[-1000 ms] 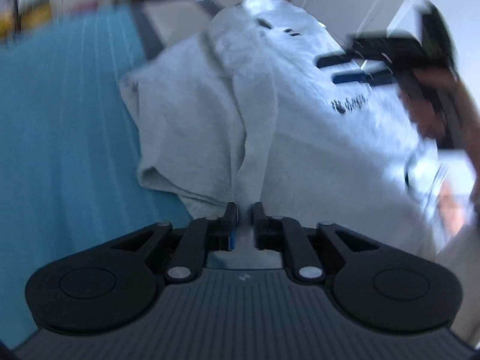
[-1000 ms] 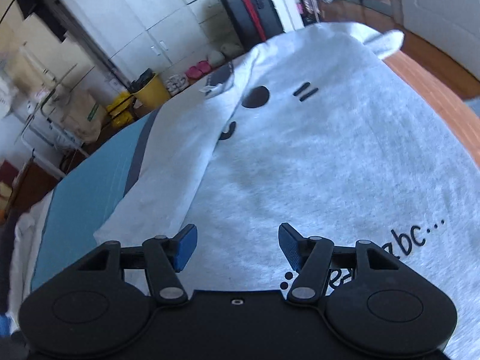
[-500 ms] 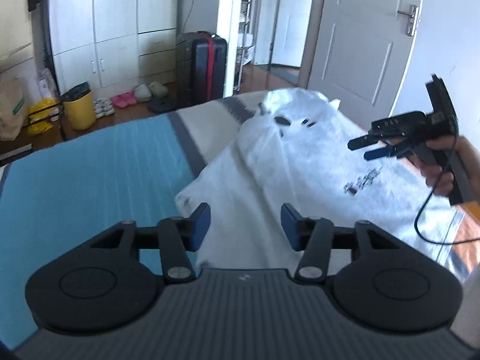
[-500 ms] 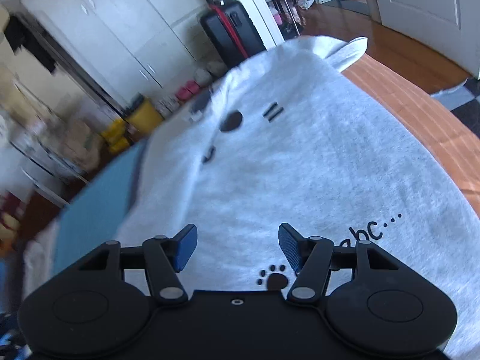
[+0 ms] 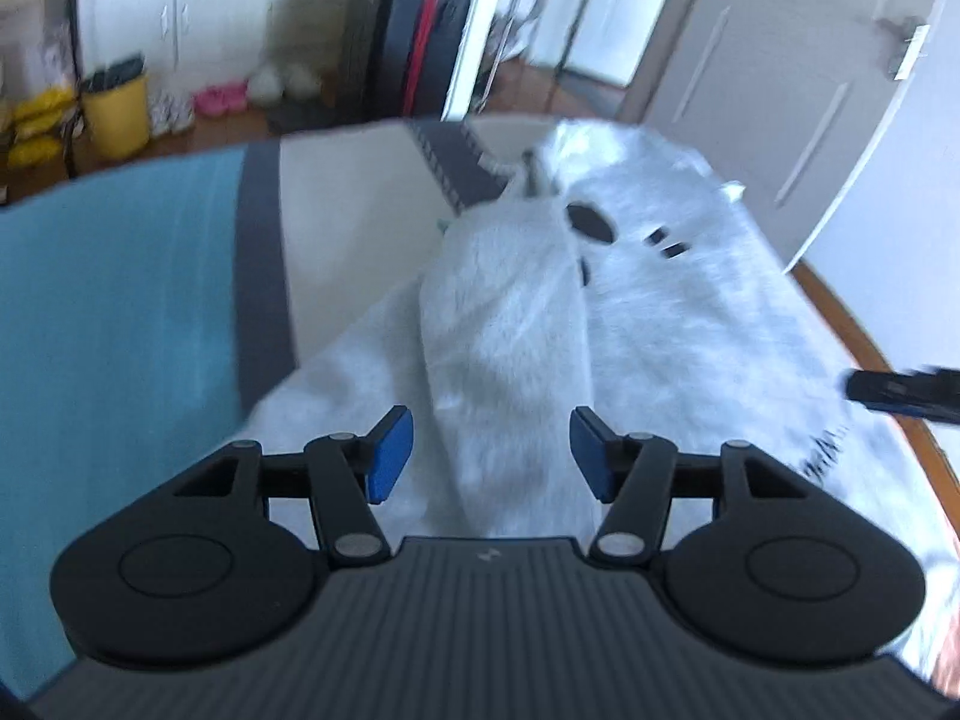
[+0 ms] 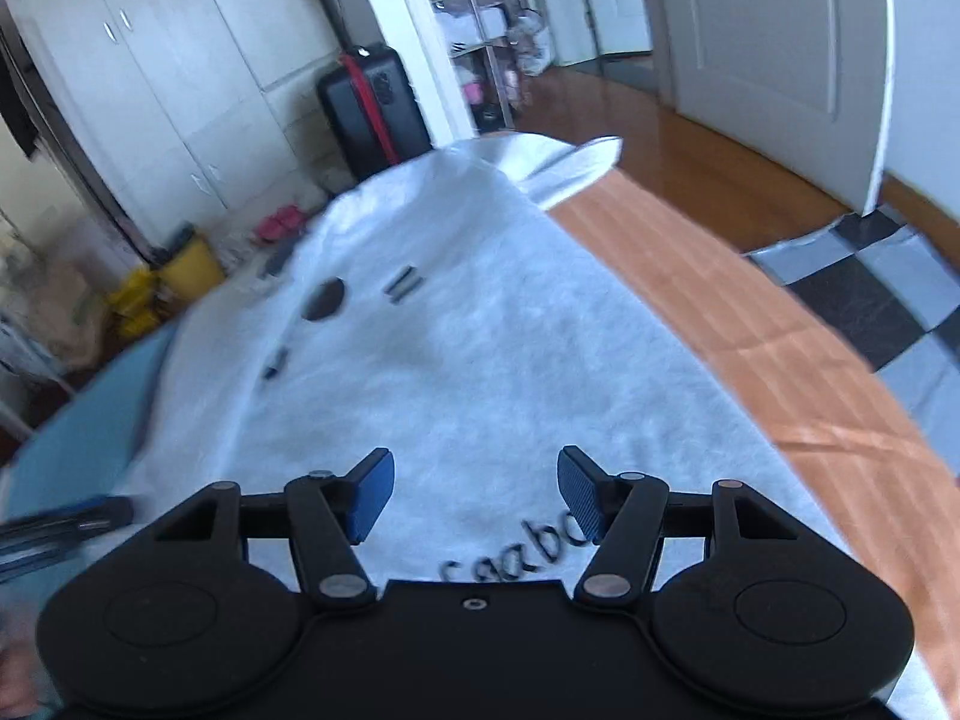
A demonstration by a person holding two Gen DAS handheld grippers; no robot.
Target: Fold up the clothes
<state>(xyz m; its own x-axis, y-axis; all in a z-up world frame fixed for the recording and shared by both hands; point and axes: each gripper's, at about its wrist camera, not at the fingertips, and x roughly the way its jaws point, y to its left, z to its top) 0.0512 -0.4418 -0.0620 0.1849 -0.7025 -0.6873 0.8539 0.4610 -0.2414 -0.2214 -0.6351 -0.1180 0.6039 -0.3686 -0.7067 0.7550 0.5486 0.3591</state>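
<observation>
Shirt [image 5: 648, 324] lies lengthwise ahead of both wide-open, empty grippers, left [image 5: 491, 455] over its folded-in sleeve [image 5: 510, 324], right [image 6: 476, 495] over its hem.

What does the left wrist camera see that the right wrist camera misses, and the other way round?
Only the left wrist view shows the folded sleeve lying over the shirt and the door handle. Only the right wrist view shows the checkered floor and the shirt's lettering clearly. Both show the grey shirt, the suitcase, the yellow bin, and each tool open.
</observation>
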